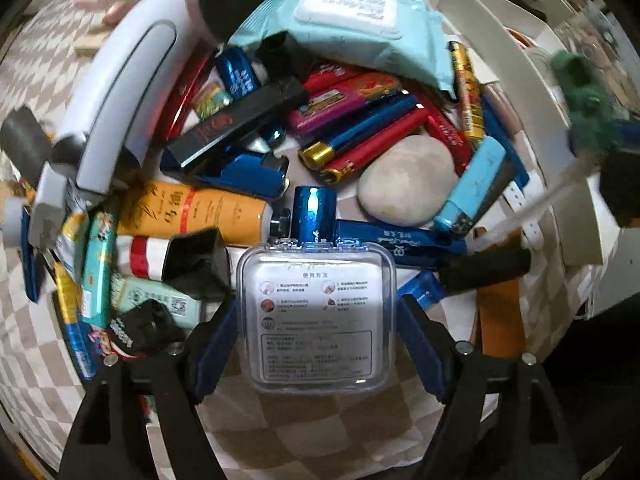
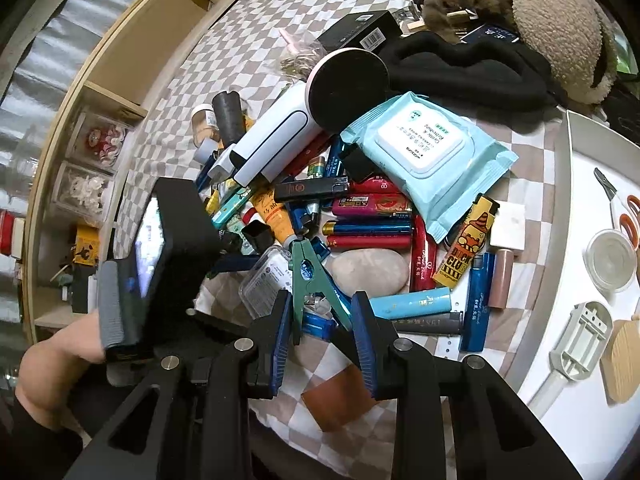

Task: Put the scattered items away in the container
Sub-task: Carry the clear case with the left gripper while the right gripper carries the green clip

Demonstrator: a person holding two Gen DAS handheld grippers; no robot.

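The left claw (image 1: 316, 344) stands spread around a clear plastic case (image 1: 316, 316), its pads just beside the case's sides; whether they touch is unclear. The right claw (image 2: 320, 332) grips a green clip (image 2: 310, 280) by its handles. Both hang over the lighter pile (image 2: 368, 224) on the checkered surface (image 2: 224, 40). At three o'clock, the white tray (image 2: 576, 184) holds scissors (image 2: 622, 212), a round lid (image 2: 610, 260), a white bracket (image 2: 576, 344) and a wooden piece (image 2: 622, 364).

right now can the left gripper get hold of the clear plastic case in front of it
Probably yes. The clear plastic case lies on top of the pile, right between the open fingers of the left gripper, with nothing over it. The blue lighters behind it touch its far edge but don't block the sides.
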